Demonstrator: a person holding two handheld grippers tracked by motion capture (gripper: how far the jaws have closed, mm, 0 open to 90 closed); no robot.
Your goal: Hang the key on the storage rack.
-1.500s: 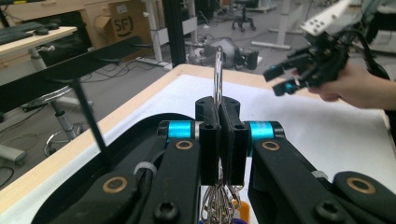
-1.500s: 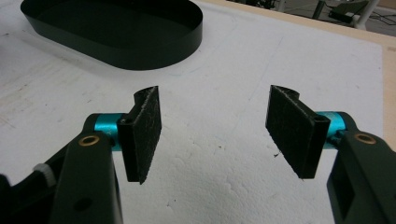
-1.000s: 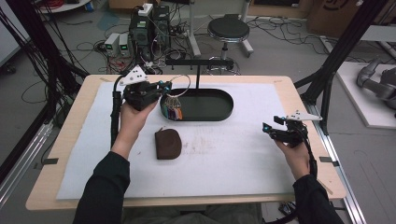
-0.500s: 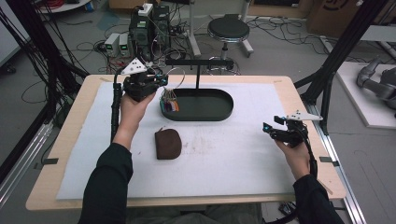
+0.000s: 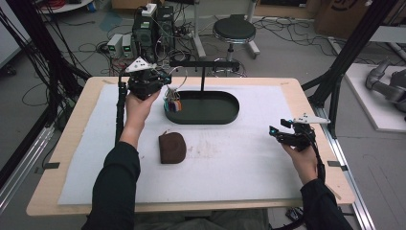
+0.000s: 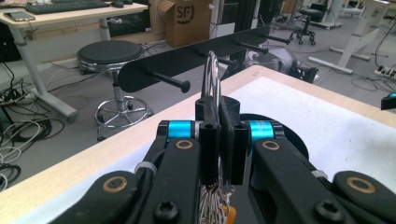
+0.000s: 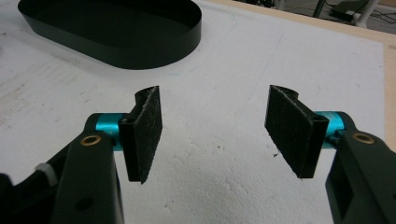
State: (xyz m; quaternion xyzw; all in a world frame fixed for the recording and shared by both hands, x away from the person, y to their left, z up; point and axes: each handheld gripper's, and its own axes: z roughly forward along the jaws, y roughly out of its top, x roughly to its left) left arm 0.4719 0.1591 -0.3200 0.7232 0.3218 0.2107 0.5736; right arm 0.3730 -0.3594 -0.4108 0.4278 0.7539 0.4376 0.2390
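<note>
My left gripper (image 5: 167,80) is shut on a metal key ring (image 6: 212,74), which stands up between the pads. A bunch of keys with coloured tags (image 5: 173,103) hangs below it, over the left end of the black oval tray (image 5: 225,119). Just ahead of the ring is the black rack bar (image 6: 205,56) with its pegs (image 6: 172,82), raised on a post above the tray. A brown pouch (image 5: 171,147) lies on the white mat in front of the tray. At the right, my right gripper (image 7: 215,135) hovers low over the mat, open, with nothing between its pads.
The white mat (image 5: 230,167) covers most of the wooden table (image 5: 67,201). Black frame posts (image 5: 349,52) stand at the far corners. Behind the table are a stool (image 5: 233,29), cables and electronics boxes on the floor.
The left gripper has carried the key ring toward the far edge of the table, closer to the rack bar. The right gripper has stayed in place.
</note>
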